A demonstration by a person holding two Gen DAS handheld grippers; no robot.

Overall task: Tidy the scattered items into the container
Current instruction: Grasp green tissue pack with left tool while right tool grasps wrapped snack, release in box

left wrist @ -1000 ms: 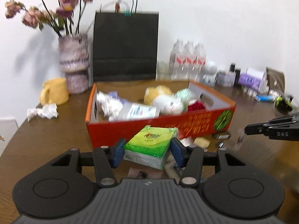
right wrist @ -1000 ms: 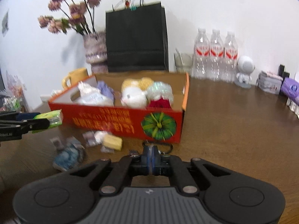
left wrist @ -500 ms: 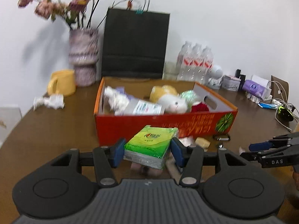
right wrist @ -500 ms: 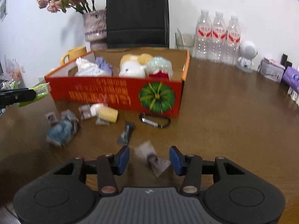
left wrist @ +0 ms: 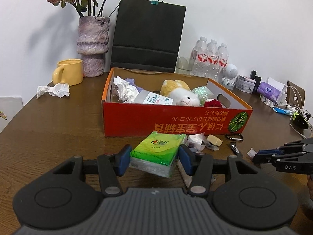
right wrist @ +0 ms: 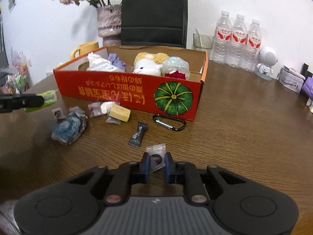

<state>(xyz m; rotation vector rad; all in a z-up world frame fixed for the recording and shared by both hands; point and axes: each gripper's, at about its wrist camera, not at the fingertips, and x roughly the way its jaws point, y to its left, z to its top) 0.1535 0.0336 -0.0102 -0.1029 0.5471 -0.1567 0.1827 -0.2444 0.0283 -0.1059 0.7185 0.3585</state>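
My left gripper (left wrist: 154,157) is shut on a green tissue pack (left wrist: 158,152) and holds it above the table, in front of the orange cardboard box (left wrist: 176,121). The box holds a plush toy (left wrist: 182,96), crumpled paper and a pouch. My right gripper (right wrist: 156,162) has its pads on both sides of a small clear zip bag (right wrist: 156,156) with a dark ring inside, lying on the table. A black sachet (right wrist: 138,134), a carabiner (right wrist: 169,122), a yellow block (right wrist: 119,113) and a blue crumpled wrapper (right wrist: 68,128) lie near the box.
A vase (left wrist: 93,45), a yellow mug (left wrist: 68,71), a black paper bag (left wrist: 146,35) and water bottles (left wrist: 211,58) stand behind the box. Crumpled tissue (left wrist: 53,90) lies at the left. Cables and small packs sit at the far right edge.
My right gripper opened, drew back from the box and lowered, then narrowed around the small zip bag. My left gripper kept hold of the tissue pack and drew back and up a little.
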